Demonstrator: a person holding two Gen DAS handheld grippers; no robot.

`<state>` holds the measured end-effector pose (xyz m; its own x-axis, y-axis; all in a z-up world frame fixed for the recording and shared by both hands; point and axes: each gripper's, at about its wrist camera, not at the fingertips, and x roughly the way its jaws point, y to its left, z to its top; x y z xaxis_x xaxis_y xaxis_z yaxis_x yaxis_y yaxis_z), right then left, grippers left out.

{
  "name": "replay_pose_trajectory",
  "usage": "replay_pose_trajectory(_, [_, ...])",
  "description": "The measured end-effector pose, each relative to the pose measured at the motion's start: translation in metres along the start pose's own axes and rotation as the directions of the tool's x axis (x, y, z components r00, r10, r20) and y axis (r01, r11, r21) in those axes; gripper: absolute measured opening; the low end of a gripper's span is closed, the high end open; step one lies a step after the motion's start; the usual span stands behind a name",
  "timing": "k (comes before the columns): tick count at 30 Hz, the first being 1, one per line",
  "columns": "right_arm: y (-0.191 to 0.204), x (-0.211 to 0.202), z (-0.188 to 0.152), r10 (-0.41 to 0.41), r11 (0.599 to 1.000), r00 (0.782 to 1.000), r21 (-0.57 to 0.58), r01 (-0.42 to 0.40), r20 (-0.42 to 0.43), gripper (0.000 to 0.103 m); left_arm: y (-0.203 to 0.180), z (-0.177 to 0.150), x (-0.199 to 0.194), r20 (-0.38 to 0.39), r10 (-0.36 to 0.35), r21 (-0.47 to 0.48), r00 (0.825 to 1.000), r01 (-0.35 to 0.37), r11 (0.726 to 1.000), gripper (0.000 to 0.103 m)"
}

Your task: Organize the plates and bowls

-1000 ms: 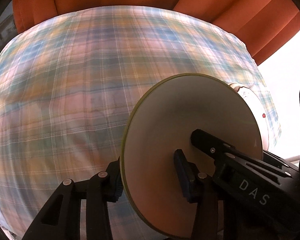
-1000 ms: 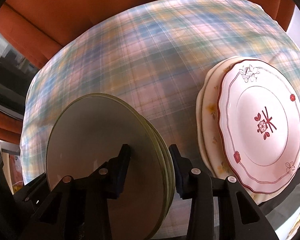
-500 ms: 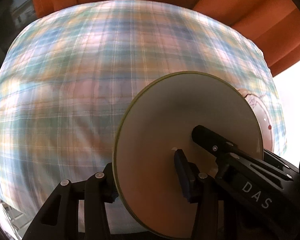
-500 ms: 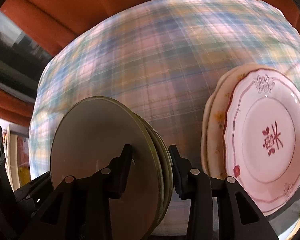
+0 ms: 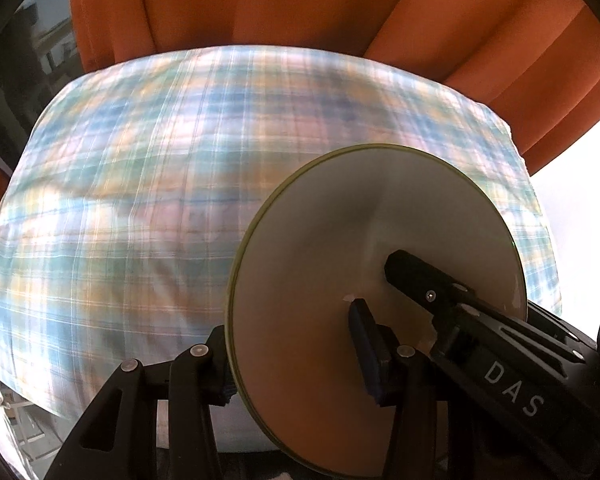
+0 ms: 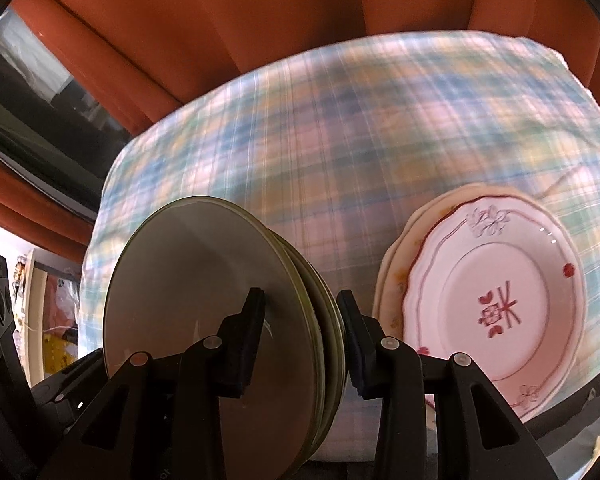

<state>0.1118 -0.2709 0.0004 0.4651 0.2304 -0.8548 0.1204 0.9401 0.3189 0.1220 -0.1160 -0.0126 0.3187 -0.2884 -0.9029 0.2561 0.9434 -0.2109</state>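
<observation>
While tilted down, both grippers [image 5: 296, 348] [image 6: 302, 334] seemingly clamp plates [image 6: 204, 300].

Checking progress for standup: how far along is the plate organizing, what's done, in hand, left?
Done: a floral plate stack already lies on the plaid tablecloth. In hand: both the left claw and right claw are clamped on one stack of green-rimmed plates, carried on edge off the cloth. Left: setting that stack down. No bowls in view, so I can't judge them.

White letters "DAS" stand on the right gripper [image 5: 512, 384], which reaches in beside the green plates [image 5: 340, 260]. No other writing is legible.
</observation>
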Motion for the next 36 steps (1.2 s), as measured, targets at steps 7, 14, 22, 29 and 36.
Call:
replay_pose_trajectory(7, [-0.022, -0.019, -0.001, 0.01, 1.0, 1.0, -0.003, -0.01, 0.022, 0.042, -0.028, -0.004, -0.003, 0.026, 0.009, 0.007, 1.0, -0.009, 1.0, 0.047])
replay_pose_trajectory(14, [-0.055, -0.033, -0.001, 0.021, 1.0, 0.999, 0.003, -0.021, 0.04, 0.042, -0.062, -0.007, 0.004, 0.033, 0.014, 0.016, 0.999, -0.014, 1.0, 0.047])
replay_pose_trajectory(22, [-0.101, -0.047, -0.001, 0.008, 1.0, 0.999, 0.014, -0.009, 0.052, 0.042, -0.106, -0.011, 0.018, 0.036, -0.006, 0.028, 0.999, 0.005, 1.0, 0.047])
replay_pose_trajectory(29, [-0.136, -0.054, 0.0, -0.008, 1.0, 0.998, 0.021, 0.007, 0.057, 0.042, -0.137, -0.014, 0.031, 0.037, -0.015, 0.038, 0.999, 0.014, 0.999, 0.047])
replay_pose_trajectory(36, [-0.159, -0.057, 0.0, -0.022, 1.0, 0.998, 0.023, 0.021, 0.054, 0.042, -0.154, -0.015, 0.045, 0.027, -0.029, 0.033, 0.999, 0.028, 0.999, 0.047])
